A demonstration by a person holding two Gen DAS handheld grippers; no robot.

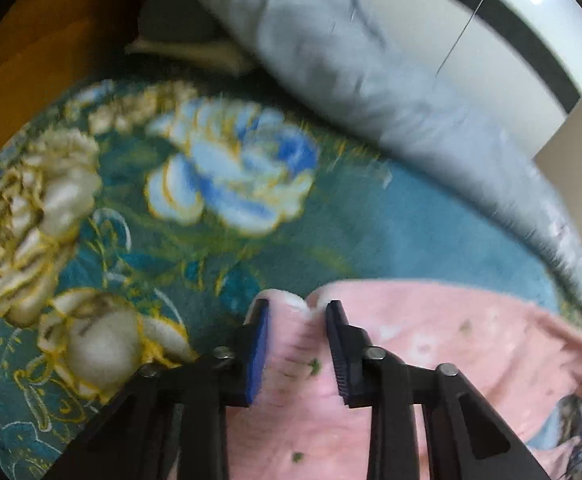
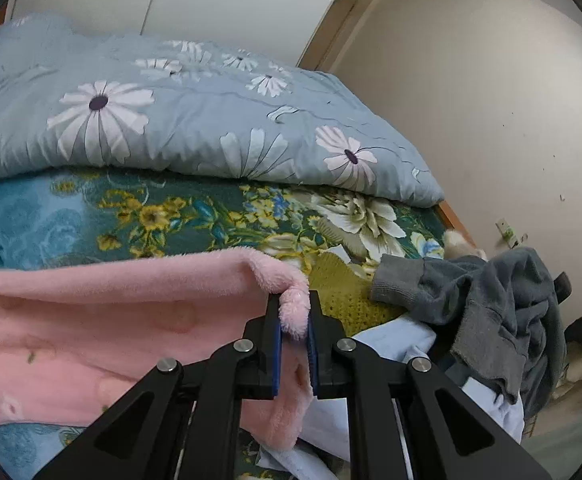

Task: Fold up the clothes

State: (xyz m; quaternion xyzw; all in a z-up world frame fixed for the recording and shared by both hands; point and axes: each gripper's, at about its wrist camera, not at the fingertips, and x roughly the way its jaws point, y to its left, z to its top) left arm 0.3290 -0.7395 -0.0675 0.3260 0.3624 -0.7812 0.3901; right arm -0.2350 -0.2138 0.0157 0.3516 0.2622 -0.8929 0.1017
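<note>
Pink fleece garment point(image 2: 103, 320) stretched sideways between both tools above the floral bed blanket point(image 2: 195, 216), long axis running left to right, top edge taut, body hanging toward the cameras. Left tool point(image 1: 297, 320) clamped on one bunched corner, blurred; right tool point(image 2: 295, 312) pinched tight on the other, both pointed level toward the pale blue quilt point(image 2: 195, 120). Grey sweatshirt point(image 2: 487, 300) heaped just right.

The right gripper point(image 2: 295, 322) is clamped on a corner of the pink garment point(image 2: 91, 320), which stretches away to the left over the floral blanket point(image 2: 195, 212). A grey sweater point(image 2: 491, 304) lies heaped at right, and a blue duvet point(image 2: 179, 120) lies farther back.
</note>
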